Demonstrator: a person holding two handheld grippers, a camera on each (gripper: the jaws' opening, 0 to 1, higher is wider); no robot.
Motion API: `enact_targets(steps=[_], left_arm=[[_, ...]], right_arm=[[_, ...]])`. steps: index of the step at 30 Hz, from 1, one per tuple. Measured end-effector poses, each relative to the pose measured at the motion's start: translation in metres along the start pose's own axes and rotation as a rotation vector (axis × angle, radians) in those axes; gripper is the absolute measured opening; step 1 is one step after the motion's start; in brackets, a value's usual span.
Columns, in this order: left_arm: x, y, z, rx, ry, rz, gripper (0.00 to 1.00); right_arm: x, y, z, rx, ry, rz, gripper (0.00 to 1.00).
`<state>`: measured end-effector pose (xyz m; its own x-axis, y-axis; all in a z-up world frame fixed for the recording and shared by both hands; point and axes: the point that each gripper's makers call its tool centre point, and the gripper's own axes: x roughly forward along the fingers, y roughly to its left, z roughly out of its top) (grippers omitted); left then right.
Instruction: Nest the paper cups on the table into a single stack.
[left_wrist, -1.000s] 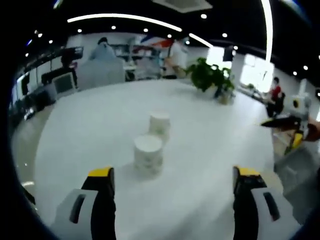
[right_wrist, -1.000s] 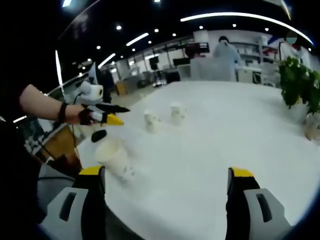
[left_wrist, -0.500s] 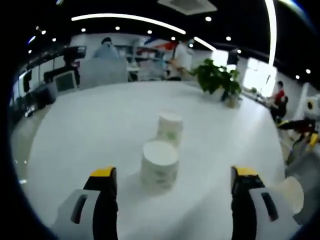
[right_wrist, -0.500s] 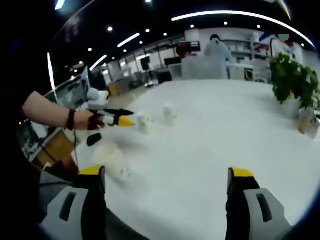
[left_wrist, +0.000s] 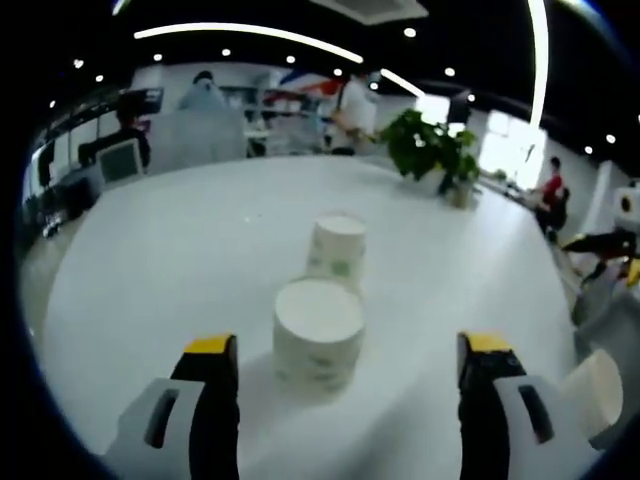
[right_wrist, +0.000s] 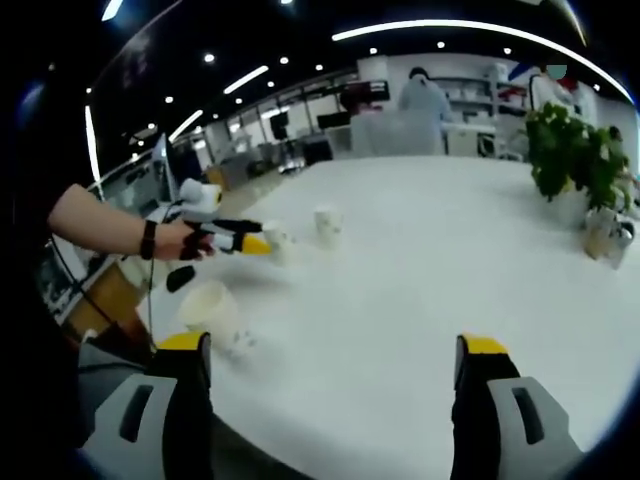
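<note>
left gripper view | left gripper (left_wrist: 338, 352) jaws apart, nearing cup (left_wrist: 318, 335) | next: clamp it | right gripper (right_wrist: 335, 345) jaws apart

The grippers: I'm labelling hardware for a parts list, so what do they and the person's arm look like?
The left gripper and right gripper each have two black jaws with yellow tips on pale grey mounts with dark slots. The person's bare arm wears a dark wristband.
</note>
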<state>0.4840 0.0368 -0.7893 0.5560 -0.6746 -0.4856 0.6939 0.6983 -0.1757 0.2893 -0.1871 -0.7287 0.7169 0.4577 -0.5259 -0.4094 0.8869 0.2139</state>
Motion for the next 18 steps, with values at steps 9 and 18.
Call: enact_targets(steps=[9,18], left_arm=[[0.008,0.007,0.003,-0.008,-0.007,0.002,0.82],[0.014,0.012,0.007,0.026,-0.01,-0.003,0.73]], right_arm=[[0.0,0.001,-0.002,0.013,-0.004,-0.011,0.99],[-0.002,0.0,-0.005,0.022,0.005,-0.02,0.99]])
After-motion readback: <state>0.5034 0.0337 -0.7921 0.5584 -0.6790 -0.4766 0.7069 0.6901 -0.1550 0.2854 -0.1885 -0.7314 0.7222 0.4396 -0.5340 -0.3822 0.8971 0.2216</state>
